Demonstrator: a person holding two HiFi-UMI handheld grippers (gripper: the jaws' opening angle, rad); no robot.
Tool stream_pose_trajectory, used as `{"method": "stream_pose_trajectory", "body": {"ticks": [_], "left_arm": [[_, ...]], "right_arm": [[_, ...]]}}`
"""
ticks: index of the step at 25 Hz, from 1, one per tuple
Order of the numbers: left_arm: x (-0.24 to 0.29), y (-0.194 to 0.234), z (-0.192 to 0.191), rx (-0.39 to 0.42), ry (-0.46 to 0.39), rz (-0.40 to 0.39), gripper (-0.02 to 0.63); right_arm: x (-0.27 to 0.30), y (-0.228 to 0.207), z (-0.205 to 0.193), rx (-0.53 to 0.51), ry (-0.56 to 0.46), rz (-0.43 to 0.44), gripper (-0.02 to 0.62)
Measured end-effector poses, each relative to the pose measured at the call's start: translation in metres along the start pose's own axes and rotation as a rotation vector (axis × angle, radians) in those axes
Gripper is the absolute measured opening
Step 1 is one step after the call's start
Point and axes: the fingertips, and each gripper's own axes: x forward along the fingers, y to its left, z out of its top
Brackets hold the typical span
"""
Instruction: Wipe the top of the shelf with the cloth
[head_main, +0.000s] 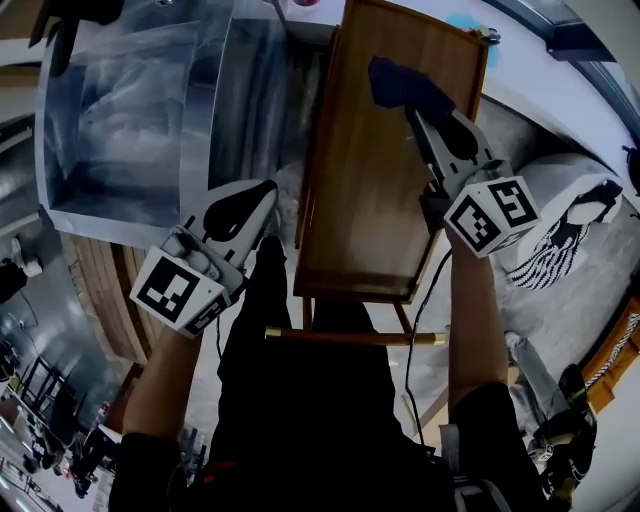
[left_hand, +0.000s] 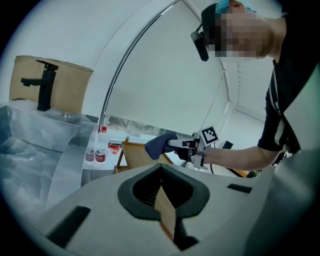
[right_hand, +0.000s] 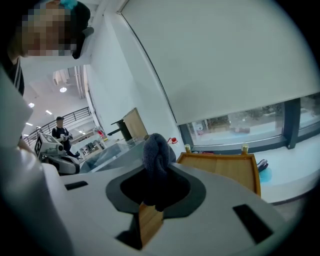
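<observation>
Head view shows a dark blue, crumpled cloth (head_main: 400, 85) at upper centre, pinched in the jaws of the right gripper (head_main: 420, 120) over the smooth, rectangular wooden shelf (head_main: 365, 200). Lower left, the left gripper (head_main: 262, 195) has its jaws together, empty.

A plain white wall (right_hand: 225, 60) is seen, with a low window strip (right_hand: 250, 122) framed in dark along the bottom. A black faucet (left_hand: 44, 85) is set above clear plastic sheeting (head_main: 120, 110). Grey speckled floor (head_main: 535, 130) is laid underneath, and ceiling lights (right_hand: 63, 90) are lit further back.
</observation>
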Motion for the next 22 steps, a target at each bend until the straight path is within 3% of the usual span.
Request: {"method": "stream_pose_trajectory", "body": {"ticks": [7, 16, 22], "left_arm": [[-0.001, 0.005, -0.013, -0.022, 0.015, 0.017, 0.017], [-0.005, 0.009, -0.027, -0.046, 0.018, 0.023, 0.017], [-0.005, 0.006, -0.042, -0.071, 0.021, 0.014, 0.017]], "right_arm": [[0.028, -0.02, 0.0, -0.115, 0.036, -0.016, 0.055], [0.068, -0.054, -0.002, -0.18, 0.071, -0.032, 0.055], [0.093, -0.069, 0.006, -0.346, 0.117, -0.08, 0.055]]}}
